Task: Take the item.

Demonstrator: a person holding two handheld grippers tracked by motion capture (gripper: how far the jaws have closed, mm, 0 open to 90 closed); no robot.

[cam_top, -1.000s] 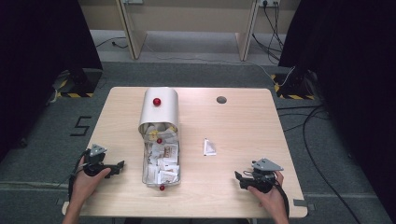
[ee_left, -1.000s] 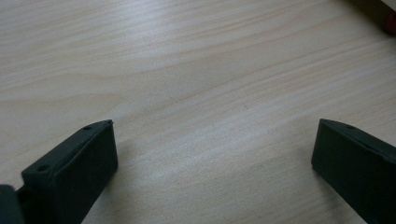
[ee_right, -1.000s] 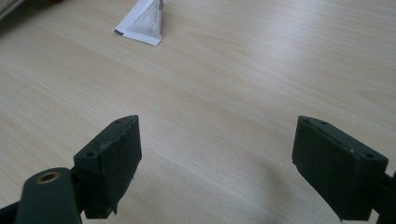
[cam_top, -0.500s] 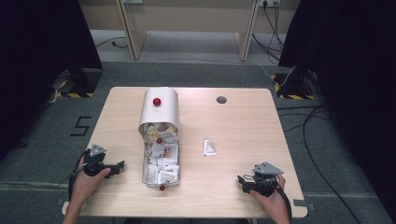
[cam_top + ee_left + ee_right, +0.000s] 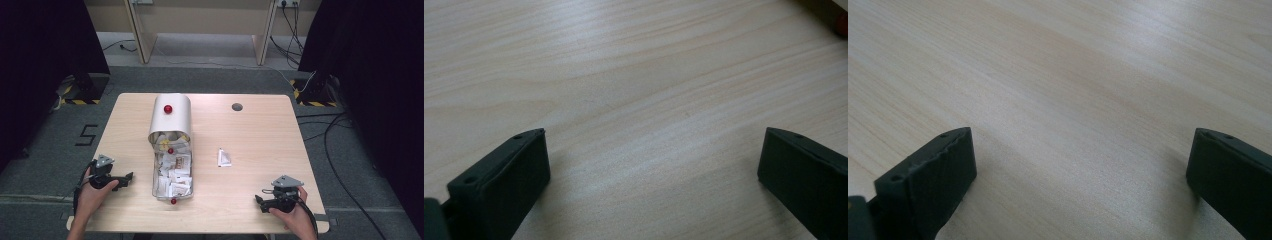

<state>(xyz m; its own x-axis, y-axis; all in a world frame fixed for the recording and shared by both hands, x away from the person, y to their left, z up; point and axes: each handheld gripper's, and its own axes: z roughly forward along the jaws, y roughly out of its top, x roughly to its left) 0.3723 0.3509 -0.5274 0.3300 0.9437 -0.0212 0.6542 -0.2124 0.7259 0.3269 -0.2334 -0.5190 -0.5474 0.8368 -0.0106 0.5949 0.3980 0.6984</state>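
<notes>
The container (image 5: 171, 150) lies mid-bench, its far half covered by its rolled-back lid (image 5: 170, 117); the labels on its packets are unreadable. One packet (image 5: 224, 157) lies just right of it. Left tool (image 5: 127, 176) near the container: jaws wide, empty. Right tool (image 5: 260, 201), well right of it: jaws just widened, empty.

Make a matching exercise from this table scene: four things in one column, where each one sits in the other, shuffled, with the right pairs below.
Things:
1. loose sachet
2. lid
3. left gripper
4. right gripper

Places:
A. near right corner of the table
B. left of the sachet box
C. bare wood right of the box
D. over the box's far end

Pairs: 1-C, 2-D, 3-B, 4-A
</notes>
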